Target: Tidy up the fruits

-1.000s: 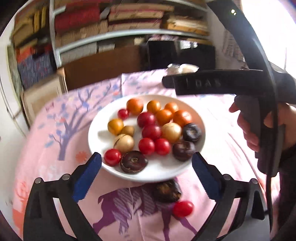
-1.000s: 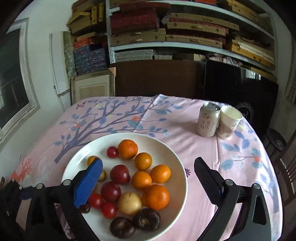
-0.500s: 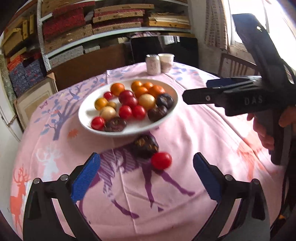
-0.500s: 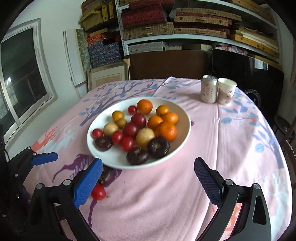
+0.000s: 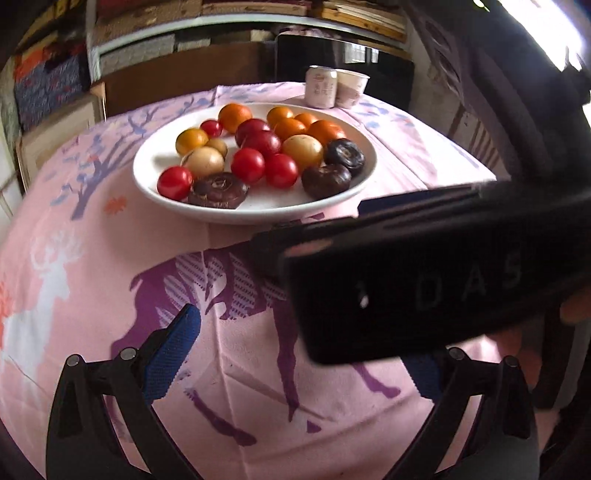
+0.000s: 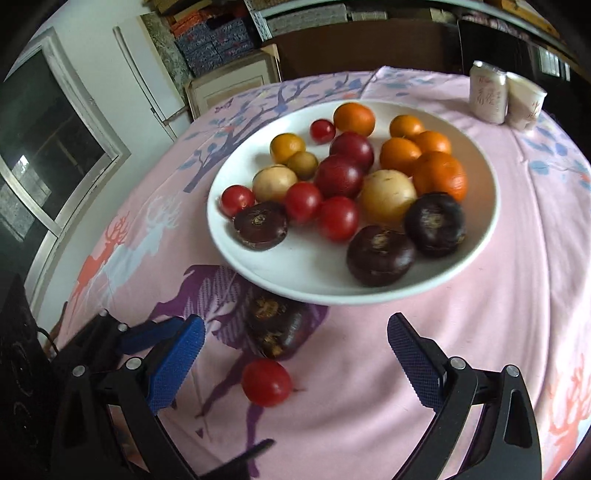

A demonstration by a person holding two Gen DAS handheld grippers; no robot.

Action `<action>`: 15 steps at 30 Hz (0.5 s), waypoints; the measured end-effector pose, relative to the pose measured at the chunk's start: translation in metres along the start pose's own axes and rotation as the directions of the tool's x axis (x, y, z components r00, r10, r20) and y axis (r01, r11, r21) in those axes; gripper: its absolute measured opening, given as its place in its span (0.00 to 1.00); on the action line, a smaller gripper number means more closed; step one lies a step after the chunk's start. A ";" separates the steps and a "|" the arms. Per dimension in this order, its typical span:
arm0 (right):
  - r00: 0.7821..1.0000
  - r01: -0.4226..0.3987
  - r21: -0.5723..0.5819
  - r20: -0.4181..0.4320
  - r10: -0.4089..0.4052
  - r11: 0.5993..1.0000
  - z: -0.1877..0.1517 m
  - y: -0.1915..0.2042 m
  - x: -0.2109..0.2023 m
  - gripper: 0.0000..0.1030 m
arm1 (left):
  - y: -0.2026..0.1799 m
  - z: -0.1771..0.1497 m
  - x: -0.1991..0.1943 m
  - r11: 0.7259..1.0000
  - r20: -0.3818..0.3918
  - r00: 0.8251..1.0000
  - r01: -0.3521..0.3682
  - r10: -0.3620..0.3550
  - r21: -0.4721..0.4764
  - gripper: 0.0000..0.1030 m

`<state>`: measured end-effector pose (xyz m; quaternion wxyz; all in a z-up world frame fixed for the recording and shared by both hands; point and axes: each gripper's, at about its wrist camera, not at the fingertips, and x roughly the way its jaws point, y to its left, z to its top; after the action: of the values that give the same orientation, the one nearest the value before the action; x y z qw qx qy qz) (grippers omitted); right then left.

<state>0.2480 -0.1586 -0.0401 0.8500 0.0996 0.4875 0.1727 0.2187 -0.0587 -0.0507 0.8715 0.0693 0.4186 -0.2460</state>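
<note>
A white plate (image 6: 480,236) (image 5: 258,210) holds several fruits: oranges, red tomatoes, yellow fruits and dark purple ones. On the pink cloth in front of it lie a dark purple fruit (image 6: 275,326) and a red tomato (image 6: 266,382), both between the open fingers of my right gripper (image 6: 295,350). My left gripper (image 5: 303,354) is open and empty above the cloth. The right gripper's black body (image 5: 424,280) crosses the left wrist view and hides the two loose fruits there. The left gripper's blue fingertips (image 6: 155,334) show at the lower left of the right wrist view.
A drink can (image 6: 487,96) (image 5: 320,86) and a paper cup (image 6: 524,101) (image 5: 351,88) stand behind the plate. Shelves with stacked boxes (image 5: 221,33) line the back wall. A window (image 6: 48,162) is at the left.
Both grippers moved closer together. The right gripper came down toward the loose purple fruit and tomato and now crosses in front of the left camera, hiding them there.
</note>
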 end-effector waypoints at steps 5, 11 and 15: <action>1.000 -0.022 0.010 -0.007 0.022 1.000 -0.001 0.004 0.014 0.97 | 0.009 0.002 0.009 0.996 -0.008 1.000 0.015 -0.016 -0.093 0.93; 0.999 -0.052 -0.025 -0.008 0.052 0.998 -0.003 0.007 0.014 0.42 | 0.002 0.002 0.009 0.996 0.006 0.999 0.043 -0.043 -0.074 0.55; 0.998 -0.063 -0.030 0.017 0.064 0.998 -0.007 0.006 0.011 0.39 | -0.002 0.001 0.007 0.994 0.013 0.996 0.094 -0.094 -0.052 0.35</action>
<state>0.2460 -0.1489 -0.0504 0.8498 0.1042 0.4738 0.2059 0.2227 -0.0631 -0.0552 0.8626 0.0251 0.4232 -0.2759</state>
